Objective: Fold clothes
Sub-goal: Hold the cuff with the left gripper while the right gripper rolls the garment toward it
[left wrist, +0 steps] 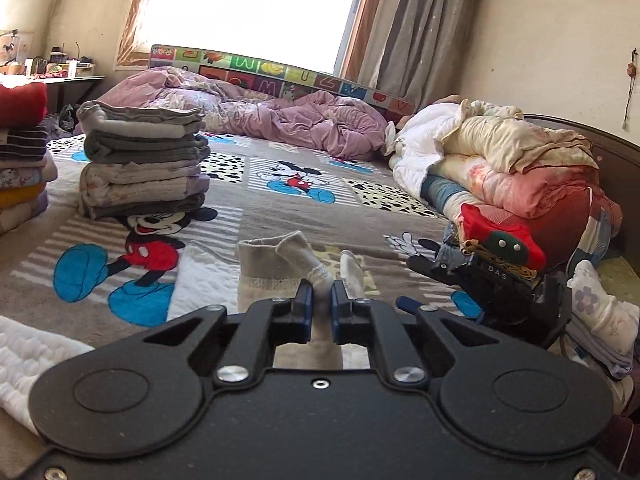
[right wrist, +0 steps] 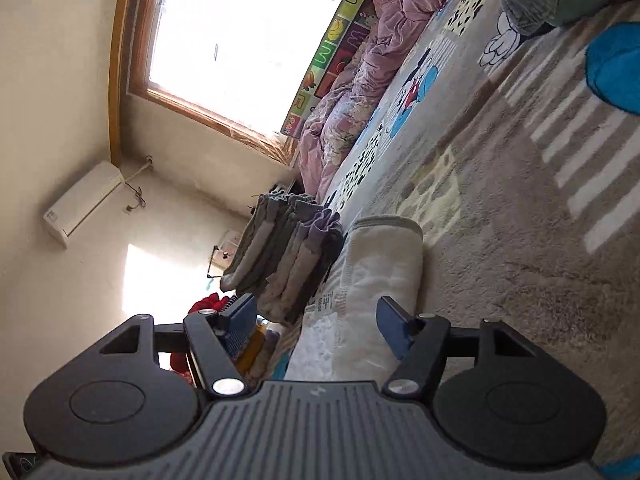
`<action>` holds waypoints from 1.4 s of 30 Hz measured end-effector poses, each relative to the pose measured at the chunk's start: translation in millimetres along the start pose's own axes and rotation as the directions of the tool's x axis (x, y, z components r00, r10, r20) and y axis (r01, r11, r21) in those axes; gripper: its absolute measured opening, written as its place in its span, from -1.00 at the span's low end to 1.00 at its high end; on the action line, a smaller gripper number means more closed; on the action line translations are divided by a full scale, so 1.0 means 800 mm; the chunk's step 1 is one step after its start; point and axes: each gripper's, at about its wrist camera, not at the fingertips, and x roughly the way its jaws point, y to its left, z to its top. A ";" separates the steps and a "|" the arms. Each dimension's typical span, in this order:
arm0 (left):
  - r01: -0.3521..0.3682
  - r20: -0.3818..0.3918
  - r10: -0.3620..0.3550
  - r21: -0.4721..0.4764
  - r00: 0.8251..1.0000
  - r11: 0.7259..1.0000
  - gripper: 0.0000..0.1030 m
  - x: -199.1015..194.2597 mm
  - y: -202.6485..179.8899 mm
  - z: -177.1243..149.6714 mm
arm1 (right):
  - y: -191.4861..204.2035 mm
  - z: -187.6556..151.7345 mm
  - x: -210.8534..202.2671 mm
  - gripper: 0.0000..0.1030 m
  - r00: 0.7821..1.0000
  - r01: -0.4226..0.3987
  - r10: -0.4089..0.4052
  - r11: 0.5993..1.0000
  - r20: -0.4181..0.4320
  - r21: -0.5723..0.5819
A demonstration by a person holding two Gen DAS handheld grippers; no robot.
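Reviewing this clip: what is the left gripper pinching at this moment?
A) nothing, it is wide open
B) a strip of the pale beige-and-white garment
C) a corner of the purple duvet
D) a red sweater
B: in the left wrist view the left gripper is shut on a white strip of the beige-and-white garment lying on the Mickey Mouse bedspread.

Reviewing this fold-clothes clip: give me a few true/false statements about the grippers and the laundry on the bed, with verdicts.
1. The left gripper is closed on a piece of whitish cloth. True.
2. The right gripper is clamped shut on a garment. False: its jaws stand wide apart and hold nothing.
3. A stack of folded clothes stands on the cartoon-mouse bedspread. True.
4. The purple quilt by the window is neatly folded. False: it lies crumpled.
5. The right wrist view is level with the bed. False: it is rolled sideways, so the bed runs up the right side.
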 end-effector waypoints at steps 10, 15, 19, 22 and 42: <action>0.023 -0.045 -0.023 -0.003 0.999 1.000 -0.88 0.096 -0.039 0.007 | -0.056 0.051 0.096 0.62 0.987 -0.038 0.068 0.979 -0.145 0.199; 0.000 -0.082 0.003 0.033 0.997 0.999 -0.88 0.132 -0.050 -0.005 | -0.053 0.064 0.127 0.74 0.967 -0.078 0.128 0.972 -0.222 0.220; -0.006 -0.109 0.010 0.043 0.994 0.999 -0.88 0.150 -0.053 -0.014 | -0.050 0.064 0.136 0.83 0.952 -0.128 0.189 0.961 -0.242 0.246; -0.019 -0.136 0.032 0.095 0.990 0.995 -0.88 0.163 -0.061 -0.019 | -0.050 0.056 0.148 0.70 0.947 -0.088 0.151 0.971 -0.283 0.221; 0.064 -0.161 -0.025 0.242 0.987 0.968 -0.39 0.108 -0.046 -0.048 | -0.066 0.050 0.137 0.66 0.948 -0.130 0.201 0.952 -0.248 0.277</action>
